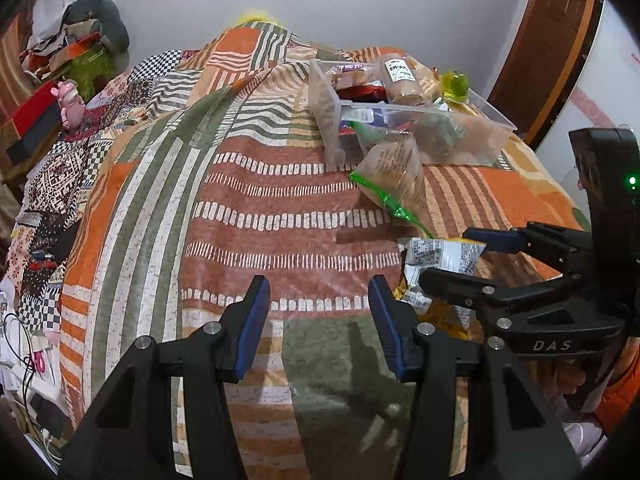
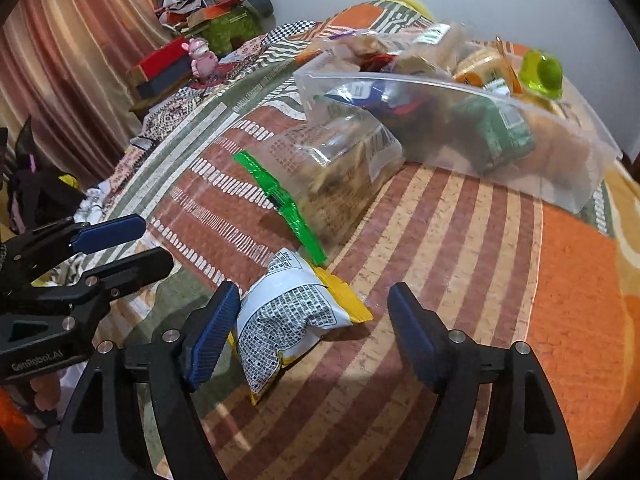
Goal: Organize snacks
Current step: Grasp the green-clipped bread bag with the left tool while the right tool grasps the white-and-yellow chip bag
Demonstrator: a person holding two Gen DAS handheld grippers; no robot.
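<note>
Right wrist view: I'm straddling the yellow-white snack packet (image 2: 294, 316) with my right gripper (image 2: 312, 320), jaws apart, not clamping; left gripper (image 1: 318, 316) is hanging empty, jaws apart.

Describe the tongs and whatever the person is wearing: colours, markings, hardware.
Both tongs, left and right, are matte black frames with silver rivets and ribbed blue pads. White lettering marks each body: "DAS", "GenRobot.AI". A green light glows on the right unit. An orange sleeve shows.
</note>
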